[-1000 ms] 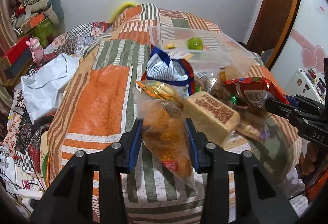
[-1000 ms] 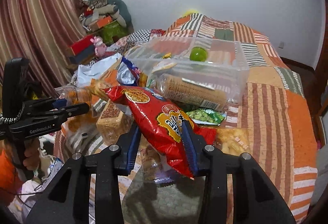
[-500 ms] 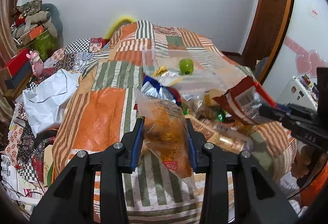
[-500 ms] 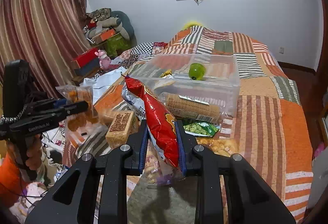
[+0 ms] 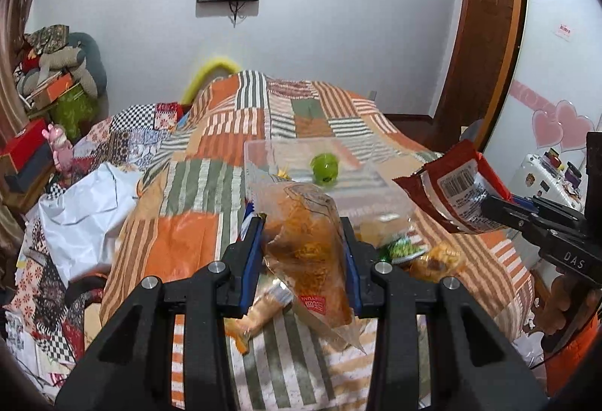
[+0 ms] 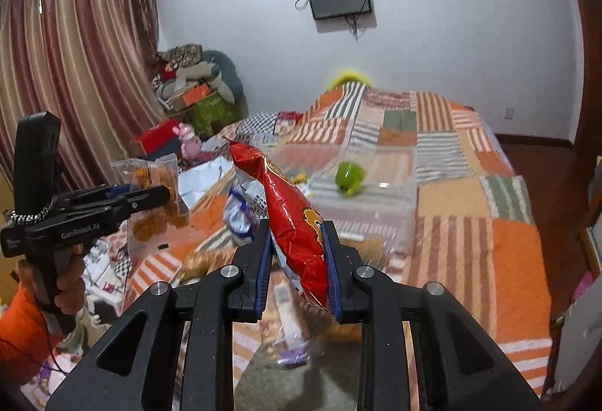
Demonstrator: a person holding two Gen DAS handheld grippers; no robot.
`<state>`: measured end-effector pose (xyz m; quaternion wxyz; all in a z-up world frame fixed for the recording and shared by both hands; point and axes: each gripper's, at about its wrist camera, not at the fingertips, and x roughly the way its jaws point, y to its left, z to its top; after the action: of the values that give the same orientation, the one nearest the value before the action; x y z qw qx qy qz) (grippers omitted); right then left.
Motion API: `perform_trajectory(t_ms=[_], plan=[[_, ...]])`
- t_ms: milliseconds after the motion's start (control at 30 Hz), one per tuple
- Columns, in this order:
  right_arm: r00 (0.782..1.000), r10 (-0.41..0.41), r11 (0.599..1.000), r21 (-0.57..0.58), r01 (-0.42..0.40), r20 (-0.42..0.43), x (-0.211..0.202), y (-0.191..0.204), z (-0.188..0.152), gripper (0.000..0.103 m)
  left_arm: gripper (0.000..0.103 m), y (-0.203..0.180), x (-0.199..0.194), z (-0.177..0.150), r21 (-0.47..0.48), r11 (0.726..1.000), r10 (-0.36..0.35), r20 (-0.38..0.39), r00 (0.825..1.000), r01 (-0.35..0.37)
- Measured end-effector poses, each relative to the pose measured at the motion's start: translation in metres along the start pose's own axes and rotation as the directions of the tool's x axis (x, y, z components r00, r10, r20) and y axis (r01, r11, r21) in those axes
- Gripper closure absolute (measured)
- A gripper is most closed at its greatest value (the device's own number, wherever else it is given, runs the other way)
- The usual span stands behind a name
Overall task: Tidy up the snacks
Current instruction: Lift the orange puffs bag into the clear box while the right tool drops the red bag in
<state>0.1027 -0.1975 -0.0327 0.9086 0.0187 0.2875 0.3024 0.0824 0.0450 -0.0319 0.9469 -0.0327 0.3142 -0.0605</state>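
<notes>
My left gripper [image 5: 303, 223] is shut on a clear bag of orange fried snack [image 5: 308, 253], held up above the patchwork bedspread [image 5: 180, 234]. In the right wrist view my right gripper [image 6: 295, 228] is shut on a red chip bag [image 6: 289, 208] that stands upright between the pads. The same red chip bag [image 5: 451, 193] shows at the right of the left wrist view, and the clear bag of orange fried snack [image 6: 154, 196] at the left of the right wrist view. Ahead lies a clear plastic bin [image 6: 391, 211] holding a green ball [image 6: 348, 178].
More snack packets [image 5: 417, 257] lie on the bed below the grippers, among them a blue and white bag [image 6: 240, 211]. A white plastic sheet [image 5: 86, 215] and piled boxes sit at the bed's left. A hand in an orange sleeve [image 6: 56, 283] holds the left gripper.
Both grippers have risen with their bags, which now hang clear of the pile. The red chip bag turned from lying flat to upright as the right jaws shut tighter on it.
</notes>
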Motion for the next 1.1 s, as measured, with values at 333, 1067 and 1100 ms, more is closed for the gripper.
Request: perform_trajectory(t_ms=[333, 1067, 1100], plan=[[0.998, -0.036, 0.999, 0.007, 0.035, 0.051, 0.012, -0.014, 0.024, 0.080, 0.065, -0.008, 0.026, 0.039, 0.018, 1.000, -0.023, 0.013, 1.000, 0.023], [0.997, -0.079, 0.996, 0.051, 0.078, 0.017, 0.077, -0.056, 0.045, 0.080, 0.065, -0.032, 0.146, 0.080, 0.051, 0.998, -0.015, -0.082, 0.997, 0.019], [0.997, -0.079, 0.995, 0.055, 0.079, 0.011, 0.080, -0.058, 0.045, 0.080, 0.065, -0.032, 0.153, 0.081, 0.046, 0.999, -0.012, -0.089, 0.996, 0.016]])
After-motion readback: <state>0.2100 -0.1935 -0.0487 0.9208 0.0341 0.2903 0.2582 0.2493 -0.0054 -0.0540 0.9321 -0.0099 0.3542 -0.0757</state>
